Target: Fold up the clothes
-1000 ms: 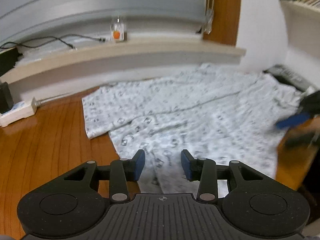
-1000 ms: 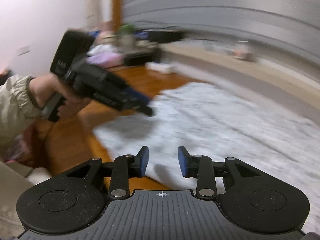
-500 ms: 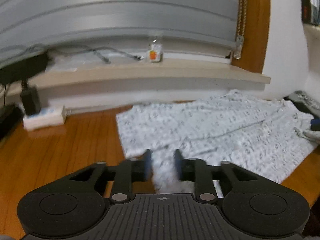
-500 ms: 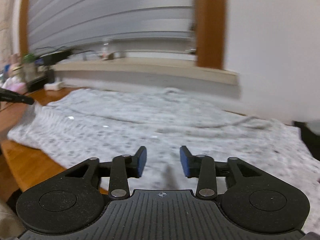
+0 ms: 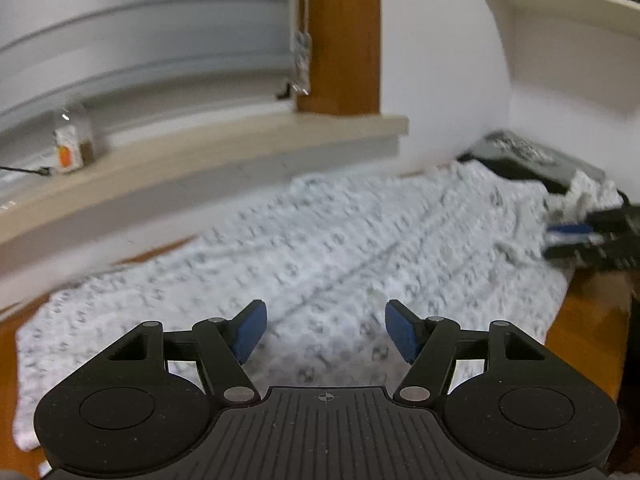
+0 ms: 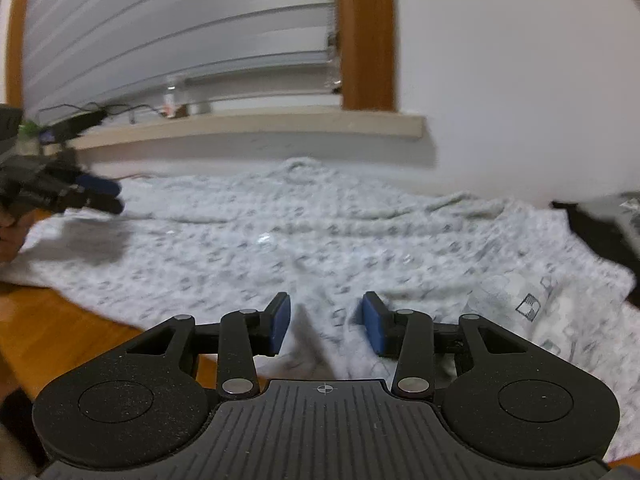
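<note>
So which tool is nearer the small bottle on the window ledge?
Left. The left tool hangs over the garment's left part, the ledge bottle just beyond. The right tool sits further right; there the bottle looks far off.

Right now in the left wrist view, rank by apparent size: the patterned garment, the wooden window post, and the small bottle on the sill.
1. Patterned garment, largest.
2. Wooden window post.
3. Small bottle, smallest, though it sits farther from the camera.

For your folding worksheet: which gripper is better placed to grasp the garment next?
Right. The right gripper is open with a raised fold of the patterned garment between its fingers; the left gripper hangs open above flat cloth.
</note>
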`<state>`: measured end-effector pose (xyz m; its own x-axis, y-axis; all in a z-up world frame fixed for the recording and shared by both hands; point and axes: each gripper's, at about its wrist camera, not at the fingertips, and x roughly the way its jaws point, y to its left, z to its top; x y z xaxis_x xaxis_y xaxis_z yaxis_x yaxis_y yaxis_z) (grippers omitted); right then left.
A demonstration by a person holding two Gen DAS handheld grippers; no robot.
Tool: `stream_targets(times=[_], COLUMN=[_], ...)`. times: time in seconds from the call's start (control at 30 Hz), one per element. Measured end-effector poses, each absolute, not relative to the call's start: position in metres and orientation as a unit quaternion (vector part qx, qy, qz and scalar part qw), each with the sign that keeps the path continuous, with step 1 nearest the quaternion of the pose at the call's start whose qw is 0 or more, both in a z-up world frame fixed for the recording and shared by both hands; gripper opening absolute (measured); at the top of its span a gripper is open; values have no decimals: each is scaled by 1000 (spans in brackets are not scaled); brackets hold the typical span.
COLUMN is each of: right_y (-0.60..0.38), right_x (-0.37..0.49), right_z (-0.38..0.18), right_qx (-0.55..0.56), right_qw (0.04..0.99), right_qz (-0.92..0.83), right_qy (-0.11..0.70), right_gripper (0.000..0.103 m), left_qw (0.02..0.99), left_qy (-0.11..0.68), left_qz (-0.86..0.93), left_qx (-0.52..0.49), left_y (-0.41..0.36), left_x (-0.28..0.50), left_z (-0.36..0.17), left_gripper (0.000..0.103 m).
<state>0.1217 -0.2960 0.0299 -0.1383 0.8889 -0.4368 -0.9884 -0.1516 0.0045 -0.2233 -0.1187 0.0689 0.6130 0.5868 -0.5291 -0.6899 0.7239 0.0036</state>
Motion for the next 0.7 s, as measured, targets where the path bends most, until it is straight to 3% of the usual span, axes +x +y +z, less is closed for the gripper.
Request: stream_targets(times=[0.47, 0.7], right_y=[-337, -375], right_x=[156, 217], right_z=[46, 49], right_qx=[-179, -143], right_qw=[645, 712], right_qz=[726, 662], right_qy=[154, 183], right_gripper=[43, 51], left_qw=[898, 903], left_qy=[289, 295], left_qz=[307, 288], left_qx=[-124, -120], left_y=[-124, -119], left_x=[-274, -295], left_z=[40, 39], left_gripper=[66, 68])
